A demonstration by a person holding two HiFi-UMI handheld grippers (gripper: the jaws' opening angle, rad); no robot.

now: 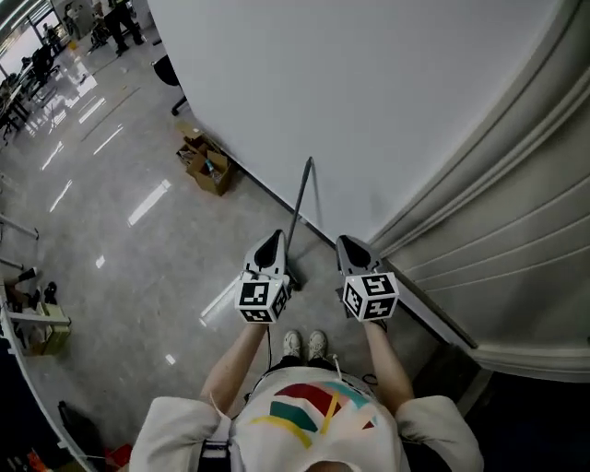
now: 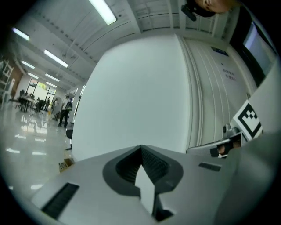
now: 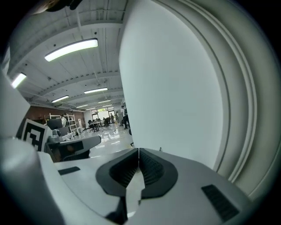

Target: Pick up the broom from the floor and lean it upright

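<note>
Since the broom (image 1: 300, 203) leans on the wall (image 1: 387, 92) just beyond the left tool (image 1: 270, 245), with it and the right tool (image 1: 349, 247) both clenched on nothing, pull away slowly without brushing it.

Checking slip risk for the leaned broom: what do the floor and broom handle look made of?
Floor: grey polished stone or sealed concrete, glossy; it mirrors ceiling lights. Broom handle: thin grey rod, probably metal, painted plastic possible.

A large open workspace hall: glossy grey floor (image 1: 111, 230), ceiling strip lights (image 3: 70, 49), desks (image 3: 94, 126) and people (image 1: 120, 23) far left, white partition (image 1: 369, 92) right.
</note>
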